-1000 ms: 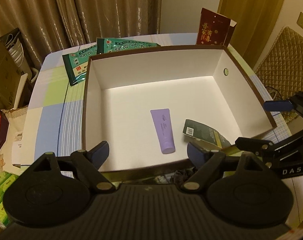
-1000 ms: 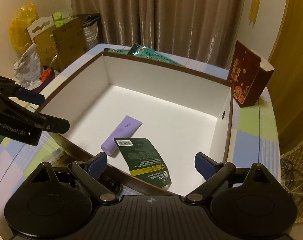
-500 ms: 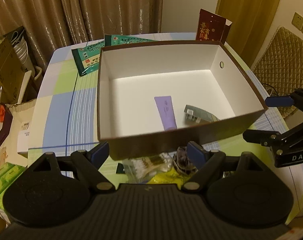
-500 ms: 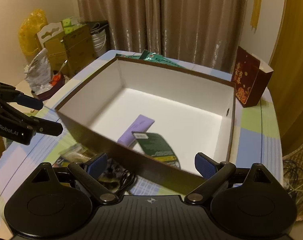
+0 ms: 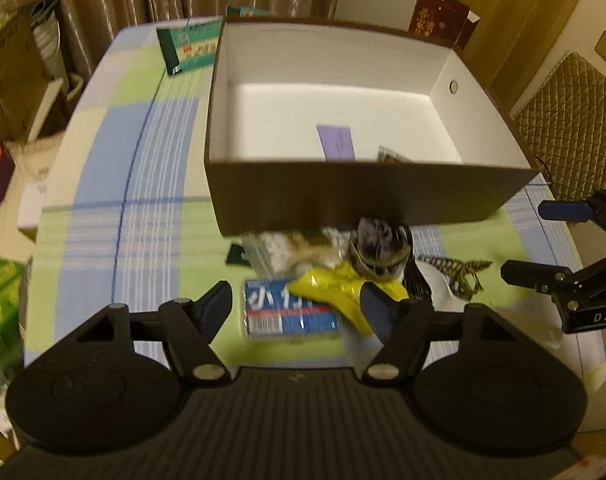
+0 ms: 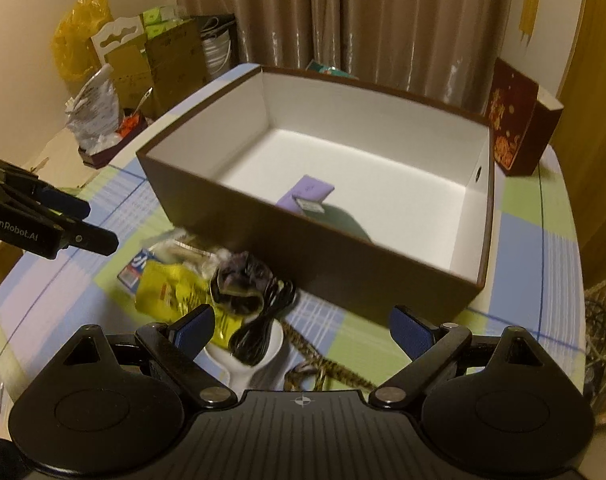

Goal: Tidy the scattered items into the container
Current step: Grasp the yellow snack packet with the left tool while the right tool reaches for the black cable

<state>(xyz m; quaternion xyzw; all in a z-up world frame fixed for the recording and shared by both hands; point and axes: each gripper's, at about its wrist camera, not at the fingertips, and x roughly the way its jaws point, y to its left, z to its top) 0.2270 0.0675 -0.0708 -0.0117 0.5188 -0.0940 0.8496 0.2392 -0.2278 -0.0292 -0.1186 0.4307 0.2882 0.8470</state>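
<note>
I hold my left gripper (image 5: 297,306) and right gripper (image 6: 301,326) spread and empty, level above the tabletop (image 5: 103,200), over the scattered items (image 5: 327,276) lying just before the brown box (image 6: 323,252), where a purple tube (image 6: 307,192) lies.

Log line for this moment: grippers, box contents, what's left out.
left gripper: open | right gripper: open | box: purple tube, dark packet | outside: yellow pouch, blue packet, black cable

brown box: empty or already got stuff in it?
Not empty. The brown box holds a purple tube and a dark green packet on its white floor; the rest is bare.
</note>
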